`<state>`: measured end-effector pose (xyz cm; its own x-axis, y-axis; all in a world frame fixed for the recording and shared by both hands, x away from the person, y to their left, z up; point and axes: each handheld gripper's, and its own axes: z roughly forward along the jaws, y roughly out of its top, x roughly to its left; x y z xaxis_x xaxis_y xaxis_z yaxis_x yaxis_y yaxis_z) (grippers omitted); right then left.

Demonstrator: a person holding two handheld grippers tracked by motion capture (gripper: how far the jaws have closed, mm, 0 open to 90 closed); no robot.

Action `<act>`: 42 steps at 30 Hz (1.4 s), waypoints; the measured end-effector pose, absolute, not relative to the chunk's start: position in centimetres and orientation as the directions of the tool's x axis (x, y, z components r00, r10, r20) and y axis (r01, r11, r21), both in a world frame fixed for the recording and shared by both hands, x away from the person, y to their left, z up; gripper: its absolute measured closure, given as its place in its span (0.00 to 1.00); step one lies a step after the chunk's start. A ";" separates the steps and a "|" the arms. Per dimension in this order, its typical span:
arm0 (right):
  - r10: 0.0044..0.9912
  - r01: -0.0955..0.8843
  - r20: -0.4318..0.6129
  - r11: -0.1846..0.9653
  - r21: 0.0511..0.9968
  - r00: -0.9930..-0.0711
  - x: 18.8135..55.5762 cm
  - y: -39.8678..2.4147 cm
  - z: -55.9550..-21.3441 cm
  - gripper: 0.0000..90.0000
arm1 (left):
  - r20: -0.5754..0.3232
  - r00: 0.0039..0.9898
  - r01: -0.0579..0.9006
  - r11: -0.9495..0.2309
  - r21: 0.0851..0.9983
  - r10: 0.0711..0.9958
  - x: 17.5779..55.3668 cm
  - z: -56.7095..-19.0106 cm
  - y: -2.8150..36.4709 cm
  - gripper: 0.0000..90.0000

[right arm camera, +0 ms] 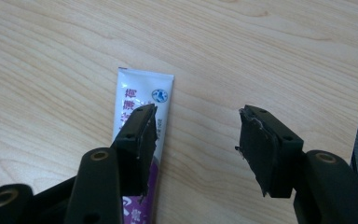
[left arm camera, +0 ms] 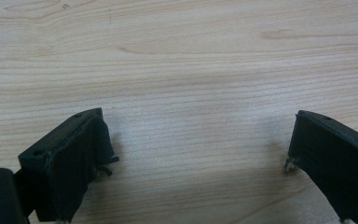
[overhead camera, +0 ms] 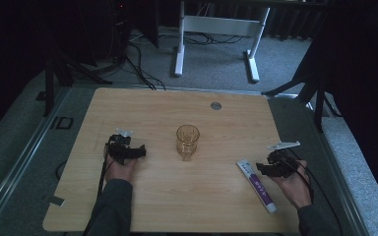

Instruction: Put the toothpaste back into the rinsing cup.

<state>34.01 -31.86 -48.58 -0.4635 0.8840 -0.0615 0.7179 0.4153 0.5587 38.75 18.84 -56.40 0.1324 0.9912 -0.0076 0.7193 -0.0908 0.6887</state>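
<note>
A clear amber glass [overhead camera: 187,141] stands upright near the middle of the wooden table [overhead camera: 152,108]. A white and purple toothpaste tube [overhead camera: 257,185] lies flat at the right front, its crimped end [right arm camera: 145,88] pointing away from me. My right gripper [overhead camera: 268,168] hovers just right of the tube, open, with its left jaw over the tube's edge and nothing between the jaws [right arm camera: 196,135]. My left gripper [overhead camera: 133,151] rests left of the glass, open over bare wood [left arm camera: 200,144].
A round grey grommet [overhead camera: 216,105] sits in the table's far edge area. Beyond the table stand white desk legs [overhead camera: 179,49] and loose cables [overhead camera: 138,64] on grey carpet. Dark stands flank both sides.
</note>
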 end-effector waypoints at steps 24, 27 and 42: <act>0.888 0.775 -0.024 0.415 0.477 -0.460 33.0 -31.2 -48.0 0.55 | -0.007 0.133 0.719 -0.092 0.689 0.991 38.7 -56.4 18.8 0.05; 0.884 0.780 -0.015 0.421 0.462 -0.468 32.9 -31.0 -48.0 0.56 | -0.007 0.133 0.719 -0.091 0.689 0.991 38.6 -56.4 18.8 0.05; 0.874 0.793 -0.007 0.445 0.415 -0.487 32.8 -30.4 -48.4 0.55 | -0.007 0.133 0.719 -0.091 0.689 0.991 38.6 -56.4 18.8 0.05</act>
